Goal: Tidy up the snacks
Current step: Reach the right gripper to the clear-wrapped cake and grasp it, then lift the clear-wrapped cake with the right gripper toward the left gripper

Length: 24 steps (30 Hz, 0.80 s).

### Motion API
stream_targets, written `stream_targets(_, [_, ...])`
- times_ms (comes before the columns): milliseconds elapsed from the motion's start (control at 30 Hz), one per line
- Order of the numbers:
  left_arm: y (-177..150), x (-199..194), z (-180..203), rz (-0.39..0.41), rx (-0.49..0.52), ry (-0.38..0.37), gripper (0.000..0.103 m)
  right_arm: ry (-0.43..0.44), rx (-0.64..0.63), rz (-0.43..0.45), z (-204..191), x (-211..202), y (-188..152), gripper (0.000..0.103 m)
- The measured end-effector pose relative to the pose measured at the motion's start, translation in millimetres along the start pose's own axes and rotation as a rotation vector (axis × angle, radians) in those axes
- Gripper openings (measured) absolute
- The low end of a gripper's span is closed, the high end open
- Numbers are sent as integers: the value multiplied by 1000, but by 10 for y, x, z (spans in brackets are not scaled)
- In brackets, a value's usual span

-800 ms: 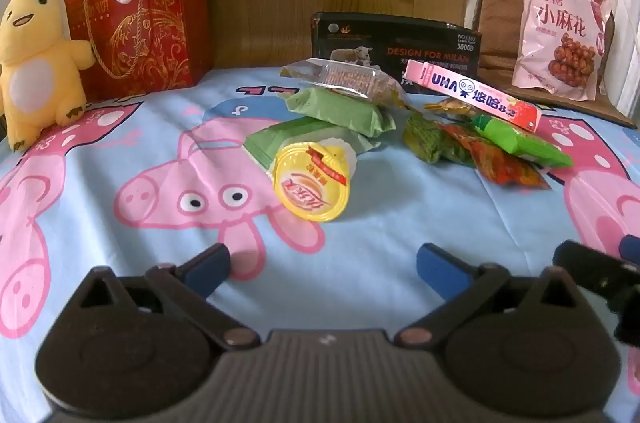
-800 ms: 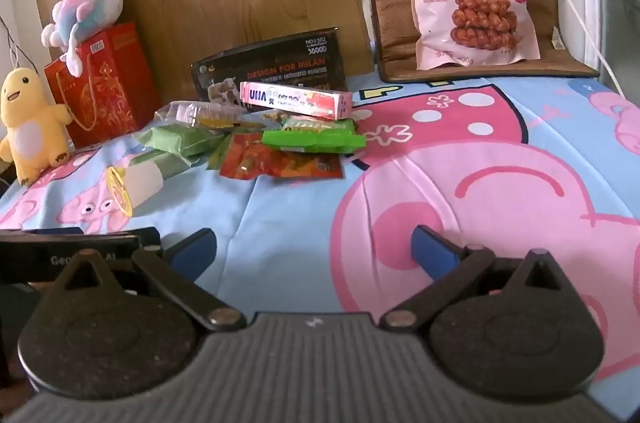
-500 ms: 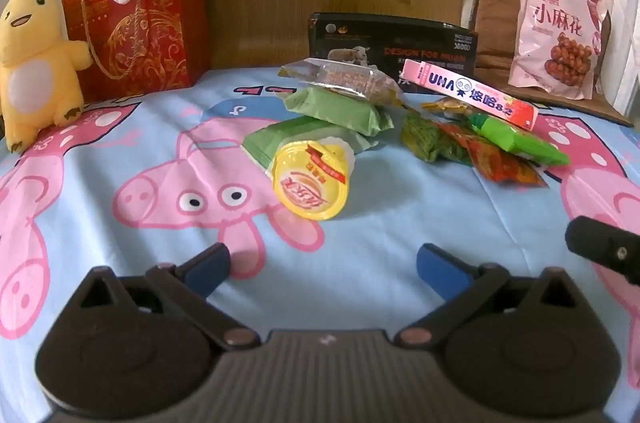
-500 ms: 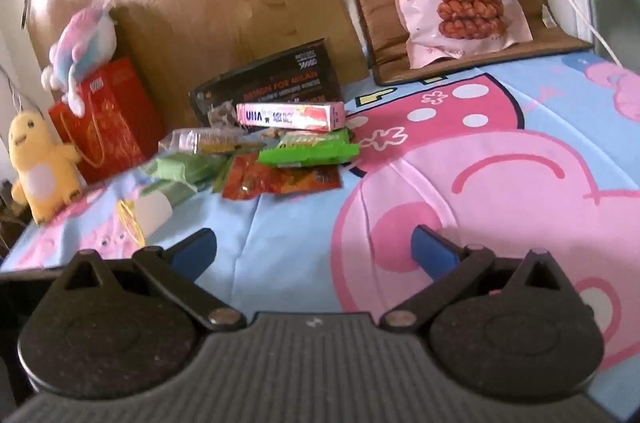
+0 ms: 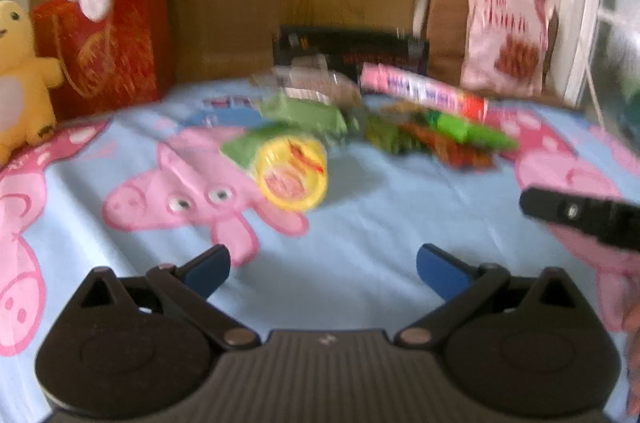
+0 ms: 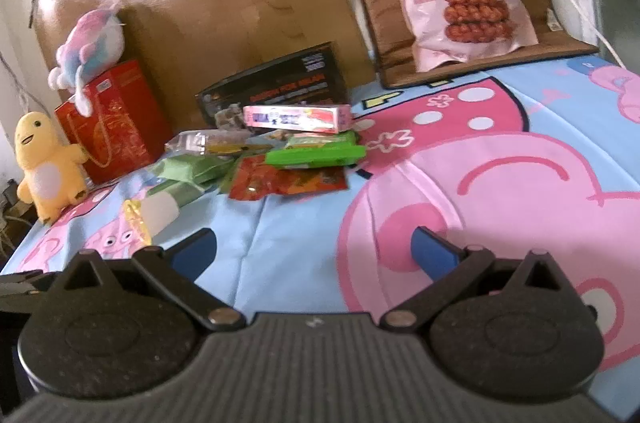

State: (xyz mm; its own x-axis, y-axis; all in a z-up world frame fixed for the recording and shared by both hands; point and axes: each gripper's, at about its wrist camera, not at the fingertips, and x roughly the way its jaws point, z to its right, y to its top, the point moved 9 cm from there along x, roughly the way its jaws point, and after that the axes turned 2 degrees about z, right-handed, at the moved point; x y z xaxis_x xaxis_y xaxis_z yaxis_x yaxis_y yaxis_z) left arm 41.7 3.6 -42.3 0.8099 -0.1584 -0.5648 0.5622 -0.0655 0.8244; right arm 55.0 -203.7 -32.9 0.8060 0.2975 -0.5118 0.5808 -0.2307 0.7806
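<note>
The pile of small wrapped snacks (image 5: pixel 360 119), with the yellow-lidded plastic cup (image 5: pixel 292 175) nearest, lies on the pig-print blue cloth surface (image 5: pixel 360 223), ahead of both tongs. Left tongs (image 5: pixel 322 269) and right tongs (image 6: pixel 314 251): fully spread, empty.

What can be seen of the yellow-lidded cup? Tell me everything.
The cup lies on its side on the blue cartoon sheet, its round yellow foil lid with red print facing the left gripper's camera. In the right wrist view its body looks pale, translucent plastic. It sits at the near edge of the snack pile, against a green packet. No fingers touch it.
</note>
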Motion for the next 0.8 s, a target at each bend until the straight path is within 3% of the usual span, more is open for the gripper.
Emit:
stream_targets(133, [172,-151,-128,142,51,69,103,27,-59,23,-95,-35,40,88])
stream_targets(233, [203,-102,-269,150,-5,65,103,33,-173,38,-181,13,219,74])
stream_targets(333, [224,-78,-377,152,-83,44,101,20,-296,63,-260,146,512,71])
stream_targets(433, [209,-114,-446,172,-131,25,101,78,-355,11,-444,390,685,61])
stream_targets(500, [202,-155,-502,198,-158,35,101,164,-391,-27,-675,564,725,60])
stream_targets(633, [199,-181,-491,217,-153,28,102,242,-366,-122,-1045,1039,760,61])
stream_targets(700, [200,-177,-473,220,-145,25,102,262,-350,-172,-1194,1221,708,62])
stream_targets(800, [194,-180,-483,226,-152,13,102,233,-411,-193,-1372,1472,635,73])
